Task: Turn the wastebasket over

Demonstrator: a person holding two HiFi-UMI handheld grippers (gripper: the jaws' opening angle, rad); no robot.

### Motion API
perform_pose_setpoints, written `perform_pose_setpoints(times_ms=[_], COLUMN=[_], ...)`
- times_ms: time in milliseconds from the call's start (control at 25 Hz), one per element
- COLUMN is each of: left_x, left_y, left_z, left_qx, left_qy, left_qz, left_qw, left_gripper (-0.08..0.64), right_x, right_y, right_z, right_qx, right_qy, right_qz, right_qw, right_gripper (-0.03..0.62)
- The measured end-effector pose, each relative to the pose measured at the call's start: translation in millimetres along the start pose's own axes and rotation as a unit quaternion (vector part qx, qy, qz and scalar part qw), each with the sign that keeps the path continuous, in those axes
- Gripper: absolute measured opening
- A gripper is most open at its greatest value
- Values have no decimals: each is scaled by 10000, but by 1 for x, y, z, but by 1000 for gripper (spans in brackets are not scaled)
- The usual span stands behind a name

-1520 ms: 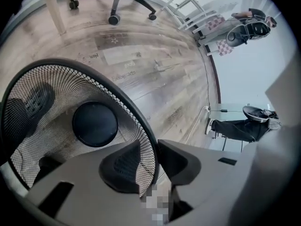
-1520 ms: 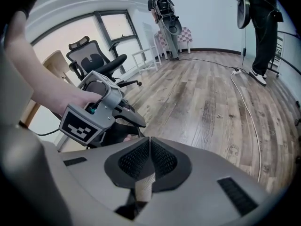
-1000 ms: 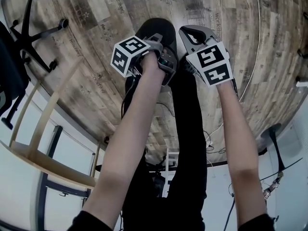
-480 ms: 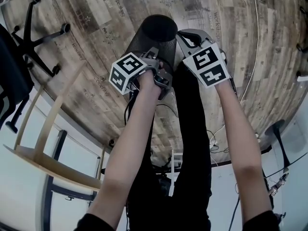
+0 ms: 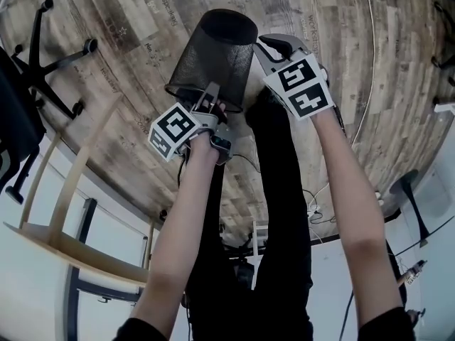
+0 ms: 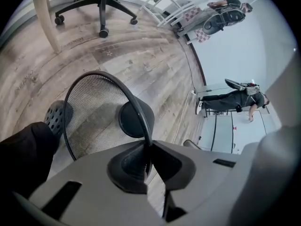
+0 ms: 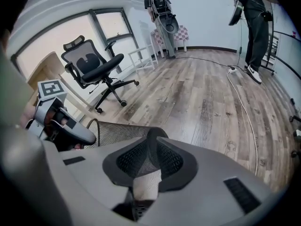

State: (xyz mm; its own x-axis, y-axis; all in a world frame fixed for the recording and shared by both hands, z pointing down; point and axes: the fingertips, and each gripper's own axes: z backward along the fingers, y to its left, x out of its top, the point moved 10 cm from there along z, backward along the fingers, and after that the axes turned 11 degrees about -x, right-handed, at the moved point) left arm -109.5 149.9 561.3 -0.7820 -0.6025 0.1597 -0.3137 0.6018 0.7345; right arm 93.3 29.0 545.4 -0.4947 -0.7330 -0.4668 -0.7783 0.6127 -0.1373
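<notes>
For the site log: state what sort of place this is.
Probably an office or lab workroom: a wheeled mesh office chair, a black mesh wastebasket and a cable trailing across the wood-plank floor.

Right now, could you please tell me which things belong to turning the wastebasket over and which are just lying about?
In the job: wastebasket; left tongs, shut on its rim; right tongs, shut on its mesh wall.
Lying about: office chair; wooden table.
</notes>
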Motion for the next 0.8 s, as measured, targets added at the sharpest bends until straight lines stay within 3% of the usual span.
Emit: perform_pose_setpoints(times_ms=[120, 240, 560, 800], left_x=[3, 8, 22, 32], left_y=[-4, -5, 10, 16], left_z=[9, 16, 7, -21], left_qx=[-141, -178, -808, -903], left_qy=[117, 227, 179, 123], left_qz=[-326, -607, -660, -663], left_qw=[9993, 9977, 9944, 9936], left_gripper=[31, 32, 34, 33], right_x=[0, -3, -17, -30], right_y=[-6, -11, -11, -22], right_z=[-7, -17, -47, -65], right_qx=[-32, -81, -199, -210], right_qy=[23, 41, 260, 364], right_qz=[-222, -387, -287, -331], right_qw=[9997, 9992, 9991, 9986], right_gripper=[171, 225, 229, 232])
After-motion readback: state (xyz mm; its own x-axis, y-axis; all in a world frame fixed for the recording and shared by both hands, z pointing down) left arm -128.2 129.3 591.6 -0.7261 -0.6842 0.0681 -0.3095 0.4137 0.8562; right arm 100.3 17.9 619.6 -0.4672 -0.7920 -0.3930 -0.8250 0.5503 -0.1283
